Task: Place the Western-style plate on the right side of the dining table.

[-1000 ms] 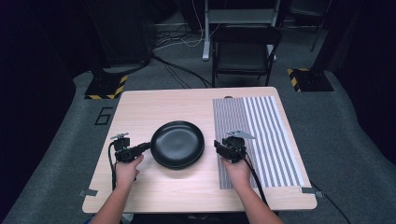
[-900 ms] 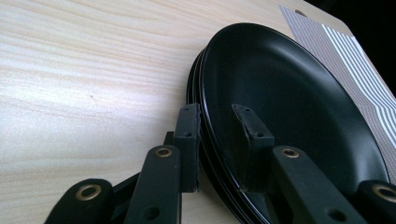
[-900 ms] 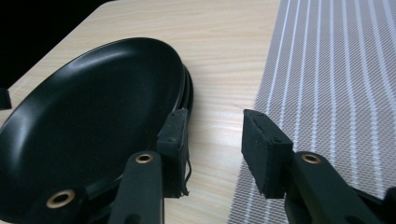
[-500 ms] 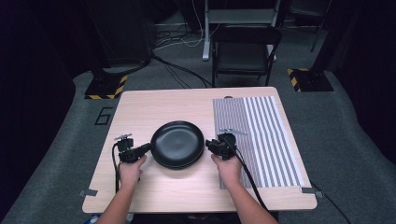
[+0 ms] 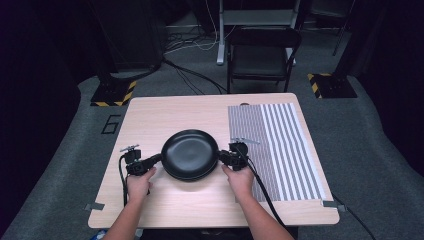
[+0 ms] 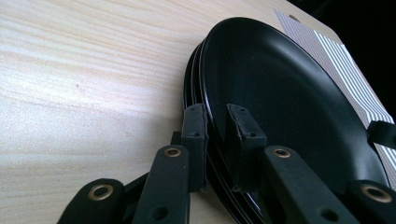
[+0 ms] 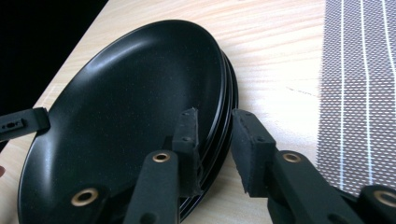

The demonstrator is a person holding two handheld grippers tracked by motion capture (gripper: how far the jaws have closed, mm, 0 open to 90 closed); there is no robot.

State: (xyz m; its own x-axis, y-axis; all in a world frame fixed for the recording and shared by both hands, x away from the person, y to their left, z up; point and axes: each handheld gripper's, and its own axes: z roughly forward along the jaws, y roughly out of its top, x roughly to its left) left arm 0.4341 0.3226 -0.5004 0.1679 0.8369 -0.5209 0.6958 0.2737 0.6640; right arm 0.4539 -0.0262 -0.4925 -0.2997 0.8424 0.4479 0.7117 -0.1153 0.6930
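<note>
A stack of black plates [image 5: 190, 152] lies near the middle of the wooden table [image 5: 165, 112]. My left gripper [image 5: 159, 159] is at the stack's left rim. In the left gripper view the plates [image 6: 280, 84] have their rim pinched between the two pads, so the left gripper [image 6: 217, 135] is shut on it. My right gripper [image 5: 221, 156] is at the right rim. In the right gripper view the plates [image 7: 130, 102] have their edge between the jaws of the right gripper [image 7: 217, 140], which is open, with bare table showing beside the outer pad.
A grey and white striped mat [image 5: 280, 145] covers the right part of the table, just behind my right hand. A black chair [image 5: 262, 55] stands beyond the far edge. Cables trail from both grippers toward the near edge.
My right gripper has moved left off the striped mat to the plates' right rim. The left gripper has stayed at the left rim.
</note>
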